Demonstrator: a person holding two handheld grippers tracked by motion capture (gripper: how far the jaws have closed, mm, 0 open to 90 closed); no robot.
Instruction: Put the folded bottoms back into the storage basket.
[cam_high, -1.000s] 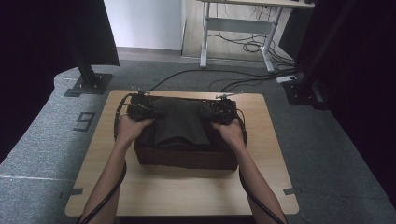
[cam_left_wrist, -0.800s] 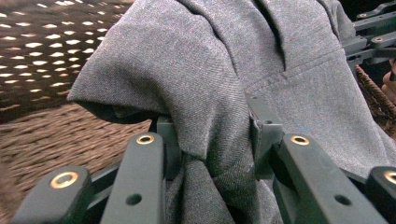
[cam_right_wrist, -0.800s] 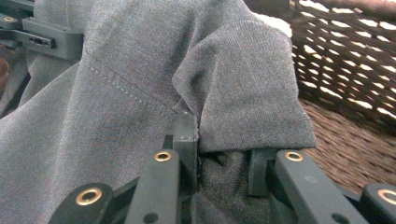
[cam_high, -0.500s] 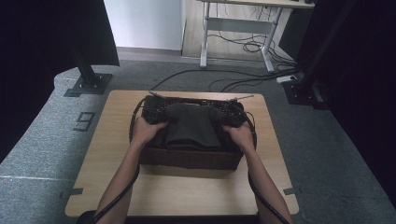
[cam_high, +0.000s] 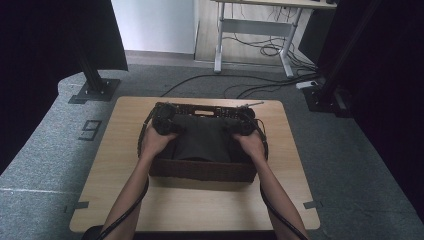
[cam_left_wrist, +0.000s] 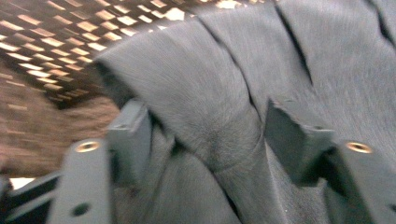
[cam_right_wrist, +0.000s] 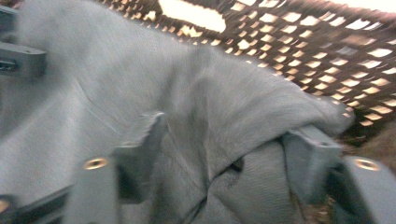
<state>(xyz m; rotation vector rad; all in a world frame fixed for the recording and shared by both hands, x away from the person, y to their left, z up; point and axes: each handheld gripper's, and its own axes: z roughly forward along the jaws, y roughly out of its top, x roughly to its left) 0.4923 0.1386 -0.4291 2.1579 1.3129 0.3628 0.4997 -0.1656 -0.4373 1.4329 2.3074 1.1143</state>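
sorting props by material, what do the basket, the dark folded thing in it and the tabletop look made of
Basket: dark brown woven wicker or rattan, going by the open lattice that light shines through in the gripper views. Folded thing: soft dark grey fabric, matte with a fine nap, creased into folds. Tabletop: pale wood-look board, smooth, possibly laminate.

2 grippers (cam_high: 164, 121) (cam_high: 242, 124) over cloth (cam_high: 202, 139) (in basket (cam_high: 200, 170)).

One basket (cam_high: 200, 170), one grey cloth (cam_high: 202, 137), two grippers (cam_high: 164, 120)
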